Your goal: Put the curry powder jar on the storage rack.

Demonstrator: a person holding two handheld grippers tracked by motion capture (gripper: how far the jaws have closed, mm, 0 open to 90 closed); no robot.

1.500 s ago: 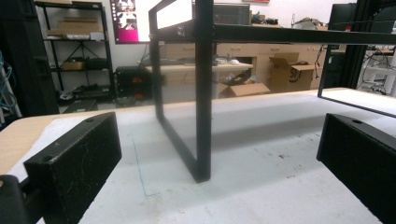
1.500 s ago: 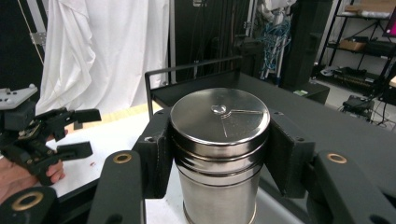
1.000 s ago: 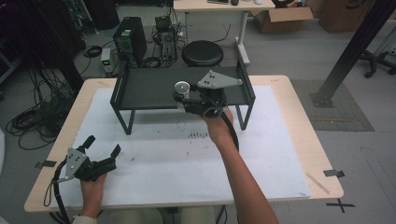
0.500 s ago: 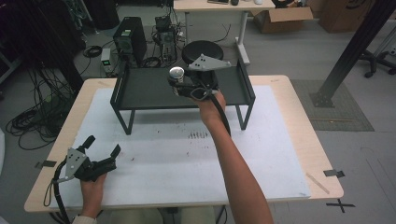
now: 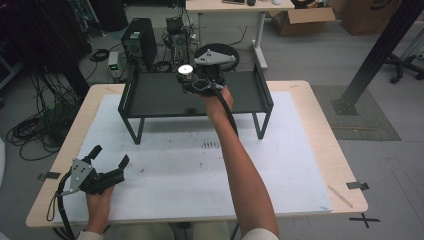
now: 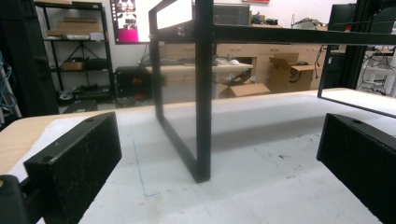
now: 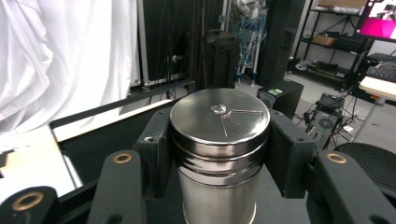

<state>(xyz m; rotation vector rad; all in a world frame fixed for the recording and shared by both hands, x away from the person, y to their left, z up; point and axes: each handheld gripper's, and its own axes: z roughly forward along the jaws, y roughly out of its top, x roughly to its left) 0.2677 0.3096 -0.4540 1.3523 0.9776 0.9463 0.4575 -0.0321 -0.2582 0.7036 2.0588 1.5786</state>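
Note:
A shiny metal canister (image 7: pixel 218 154) with a round lid (image 5: pixel 186 69) sits between the jaws of my right gripper (image 5: pixel 192 80), which is shut on it. In the high view the canister is held above the top of a black metal rack (image 5: pixel 155 95) that stands at the back of the table. My left gripper (image 5: pixel 109 157) rests open at the table's front left corner, nothing between its jaws. Its own view looks along the white mat at the rack's leg (image 6: pixel 202 107).
A white mat (image 5: pixel 170 165) covers most of the wooden table (image 5: pixel 345 165). Behind the table stand a computer tower (image 5: pixel 137 37), cables, a round black stool (image 5: pixel 220 50) and a desk. A black post (image 5: pixel 380 55) rises at the right.
My right gripper has carried the canister farther back and left over the rack top, and higher. The left gripper has stayed where it was.

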